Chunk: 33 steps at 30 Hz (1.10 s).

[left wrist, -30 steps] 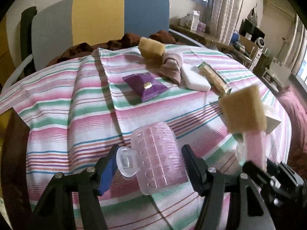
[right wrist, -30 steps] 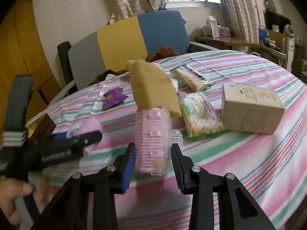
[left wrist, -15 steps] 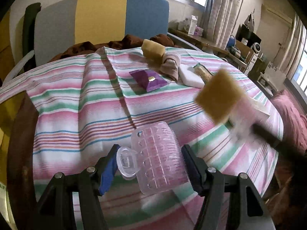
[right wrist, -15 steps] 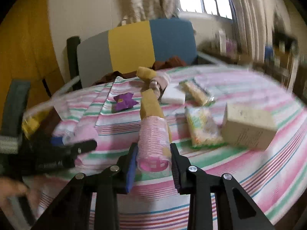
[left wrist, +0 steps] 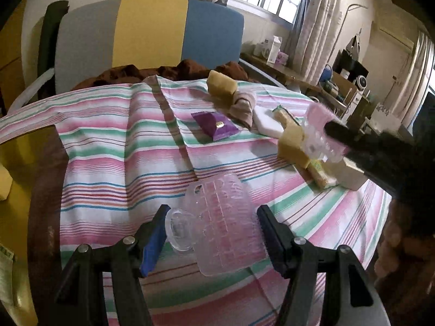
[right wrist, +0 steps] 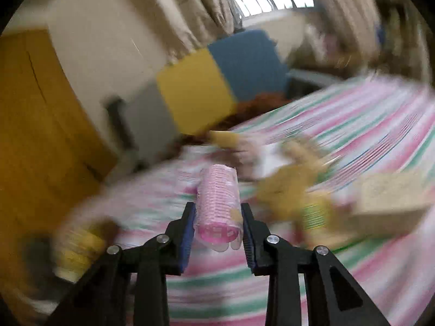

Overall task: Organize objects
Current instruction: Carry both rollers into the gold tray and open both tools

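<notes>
My left gripper (left wrist: 210,229) is shut on a clear pink ribbed brush holder (left wrist: 223,225), held above the striped tablecloth (left wrist: 114,146). My right gripper (right wrist: 218,217) is shut on a second pink holder (right wrist: 217,203) with a yellow sponge (right wrist: 282,190) on it; this view is motion-blurred. In the left wrist view the right gripper (left wrist: 350,141) comes in from the right with its holder (left wrist: 318,141) and sponge (left wrist: 292,142) tilted over the table. A purple packet (left wrist: 216,126), another sponge (left wrist: 220,87), a beige cloth (left wrist: 243,106) and a white block (left wrist: 267,125) lie further back.
A snack packet (left wrist: 318,169) and a cardboard box (left wrist: 350,174) lie at the right of the table. A grey, yellow and blue chair back (left wrist: 149,30) stands behind the table, with brown cloth (left wrist: 174,72) on its seat. A cluttered shelf (left wrist: 334,81) is far right.
The right gripper has swung its holder and sponge leftward and tilted, blurring its view. The left gripper holds its pink holder steady, with the camera slightly raised.
</notes>
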Motion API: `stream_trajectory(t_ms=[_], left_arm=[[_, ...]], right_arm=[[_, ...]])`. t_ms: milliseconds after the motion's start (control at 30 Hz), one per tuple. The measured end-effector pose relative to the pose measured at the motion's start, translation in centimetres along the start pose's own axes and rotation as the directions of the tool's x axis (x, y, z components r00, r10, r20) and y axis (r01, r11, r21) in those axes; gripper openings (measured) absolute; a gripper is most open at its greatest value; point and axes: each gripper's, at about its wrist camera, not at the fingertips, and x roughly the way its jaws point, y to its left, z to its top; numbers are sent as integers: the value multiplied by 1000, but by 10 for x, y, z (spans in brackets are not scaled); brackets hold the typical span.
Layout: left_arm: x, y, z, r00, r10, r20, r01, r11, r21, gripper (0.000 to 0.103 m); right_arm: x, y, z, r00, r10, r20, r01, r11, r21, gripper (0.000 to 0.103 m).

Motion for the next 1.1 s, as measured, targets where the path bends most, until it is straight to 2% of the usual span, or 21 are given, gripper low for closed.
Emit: stream_trajectory(t_ms=[33,67,133,200,267,467,800,933,1100], left_arm=[[-3,1,0,1000,-4,6,4,1000,-3,66],[-7,1,0,1000,-7,15,7,1000,-3,66],[-15,2,1,999,-4,33,4,1000,0,66],[-25,6,1,999,-10,49,10,1000,-4,66],[-37,11,0,998,-2,67,2,1000,-2,66],[-75,40,-3,993,29,118,-25,999,-33,66],[-132,124,-13,973,157,171,-131,979,-157,66],[-146,167,-19,962,220,161,-182,959,-219,66],[-150,214,-25,956,269,115,-231,936,-266,66]], right_arm=[[0,4,-1,1000,-29,-2,28,999,-29,32],[0,6,-3,1000,-8,2,8,1000,-28,32],[-3,1,-8,997,72,-9,-71,995,64,32],[-2,4,-13,997,69,-27,-67,995,76,32],[3,17,-21,996,60,-64,-58,997,42,32],[14,68,-46,982,126,-138,-131,991,-21,33],[24,168,-78,939,242,-246,-278,953,-122,33],[34,205,-92,915,270,-298,-328,930,-165,33],[55,247,-109,895,258,-363,-354,907,-227,35]])
